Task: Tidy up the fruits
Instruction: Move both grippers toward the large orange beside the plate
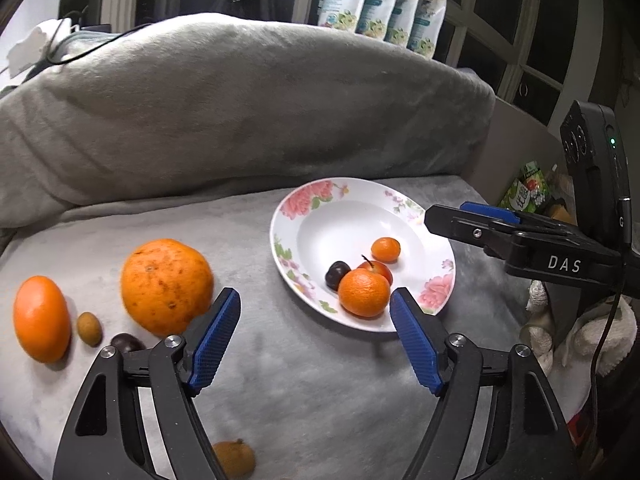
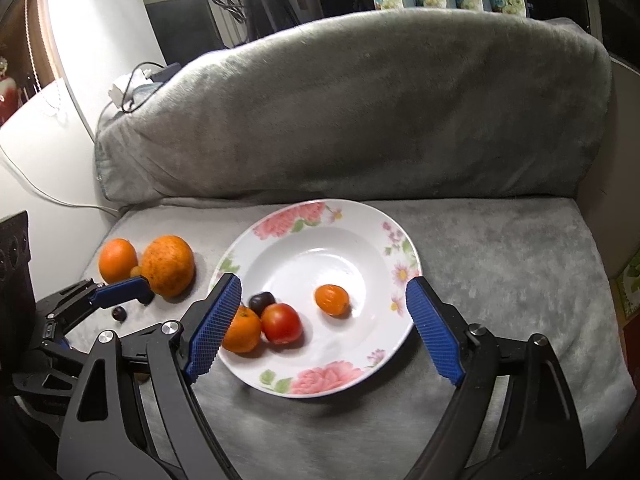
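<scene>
A white floral plate (image 1: 408, 208) (image 2: 384, 352) lies on the grey blanket. In it are a tangerine (image 1: 364, 293) (image 2: 243, 330), a red fruit (image 1: 380, 270) (image 2: 281, 323), a dark plum (image 1: 337, 275) (image 2: 262, 302) and a small orange fruit (image 1: 386, 249) (image 2: 331, 300). Left of the plate lie a big orange (image 1: 166, 286) (image 2: 168, 265), a smaller orange (image 1: 41, 318) (image 2: 118, 260), a small brown fruit (image 1: 89, 329) and a dark fruit (image 1: 126, 342) (image 2: 119, 313). My left gripper (image 1: 316, 336) is open and empty beside the plate. My right gripper (image 2: 324, 326) is open and empty above the plate.
Another small orange fruit (image 1: 234, 458) lies near the front edge below my left gripper. A grey cushion back (image 1: 240, 112) (image 2: 360, 112) rises behind the seat. Floral packets (image 1: 380, 4) stand on the sill behind it. Cables and a white cloth (image 2: 128, 88) lie at the back left.
</scene>
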Available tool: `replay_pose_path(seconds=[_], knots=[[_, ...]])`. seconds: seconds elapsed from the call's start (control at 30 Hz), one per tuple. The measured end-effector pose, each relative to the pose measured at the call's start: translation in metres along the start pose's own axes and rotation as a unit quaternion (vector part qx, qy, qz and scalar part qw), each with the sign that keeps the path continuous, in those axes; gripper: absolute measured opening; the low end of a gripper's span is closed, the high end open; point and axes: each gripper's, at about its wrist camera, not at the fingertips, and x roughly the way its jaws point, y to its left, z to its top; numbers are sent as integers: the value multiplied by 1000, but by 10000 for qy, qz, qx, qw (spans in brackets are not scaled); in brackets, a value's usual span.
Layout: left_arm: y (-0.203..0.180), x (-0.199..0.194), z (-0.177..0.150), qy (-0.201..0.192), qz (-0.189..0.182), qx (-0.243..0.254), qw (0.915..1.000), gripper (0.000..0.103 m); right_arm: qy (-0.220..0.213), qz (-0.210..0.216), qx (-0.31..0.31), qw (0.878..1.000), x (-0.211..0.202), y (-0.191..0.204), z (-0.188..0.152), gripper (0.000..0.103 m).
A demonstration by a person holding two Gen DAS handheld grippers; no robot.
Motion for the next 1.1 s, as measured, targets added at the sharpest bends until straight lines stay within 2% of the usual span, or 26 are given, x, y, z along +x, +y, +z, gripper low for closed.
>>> replay_pose_path(seconds=[0.23, 0.37, 0.57, 0.87, 1.1], knots=[[24, -22, -4, -172, 79, -242, 9995, 77, -40, 303, 72, 9995, -4, 13, 7, 88], [42, -32, -8, -224, 170, -404, 9988, 77, -13, 402, 58, 9992, -4, 23, 11, 95], [74, -37, -15, -225, 296, -722, 9967, 77, 215, 565, -3, 9982, 2, 41, 19, 95], [106, -31, -26, -127, 83, -1223, 9924, 77, 561, 1011, -189, 9931, 26, 77, 28, 95], [109, -22, -27, -76, 8, -1198, 9928, 77, 949, 1272, -455, 9863, 54, 108, 32, 95]])
